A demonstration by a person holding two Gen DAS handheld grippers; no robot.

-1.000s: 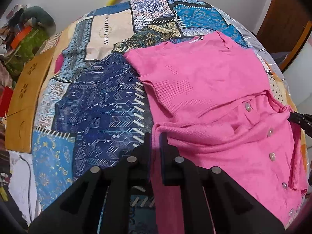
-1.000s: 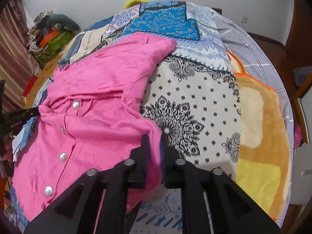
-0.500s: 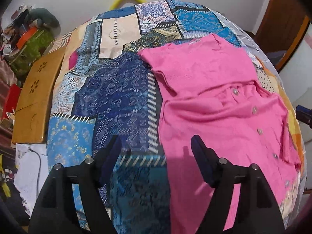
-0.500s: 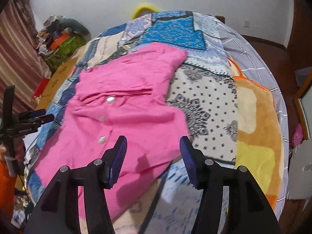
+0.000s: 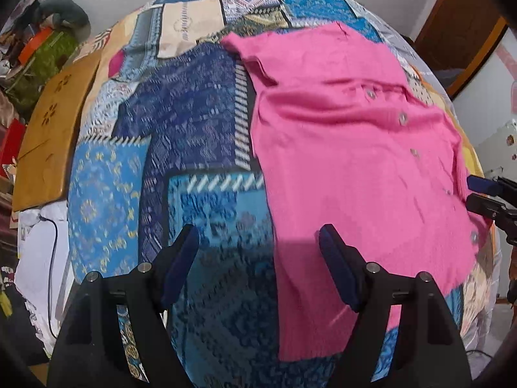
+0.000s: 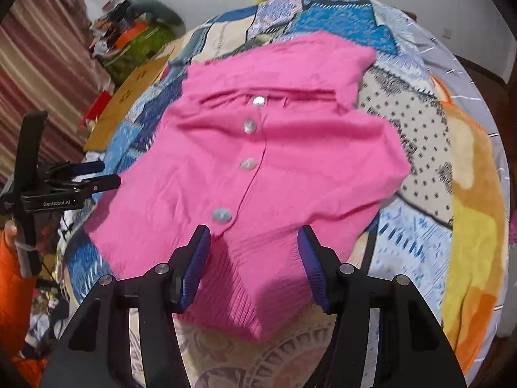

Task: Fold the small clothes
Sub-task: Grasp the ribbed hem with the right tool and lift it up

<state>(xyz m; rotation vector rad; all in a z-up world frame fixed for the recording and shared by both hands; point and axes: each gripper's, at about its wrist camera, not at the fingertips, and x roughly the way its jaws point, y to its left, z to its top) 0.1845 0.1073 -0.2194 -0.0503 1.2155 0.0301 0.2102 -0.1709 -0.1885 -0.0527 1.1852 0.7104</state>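
A pink buttoned cardigan [image 5: 349, 148] lies spread flat on a patchwork bedspread [image 5: 181, 123], front side up. It also shows in the right wrist view [image 6: 258, 161], with its hem nearest the camera. My left gripper [image 5: 258, 252] is open and empty, above the cardigan's left edge. My right gripper [image 6: 253, 249] is open and empty, just above the hem. The left gripper [image 6: 97, 174] shows at the left of the right wrist view, and the right gripper [image 5: 481, 194] at the right edge of the left wrist view.
A wooden board [image 5: 48, 135] lies along the bed's left side, with clutter and a green bag [image 5: 42, 55] beyond it. An orange and yellow blanket [image 6: 468, 200] covers the bed's right side. A striped curtain [image 6: 35, 74] hangs at the left.
Both grippers were shut on the cardigan's edges a second ago. They have opened, let the cloth drop flat and drawn back and up from it.
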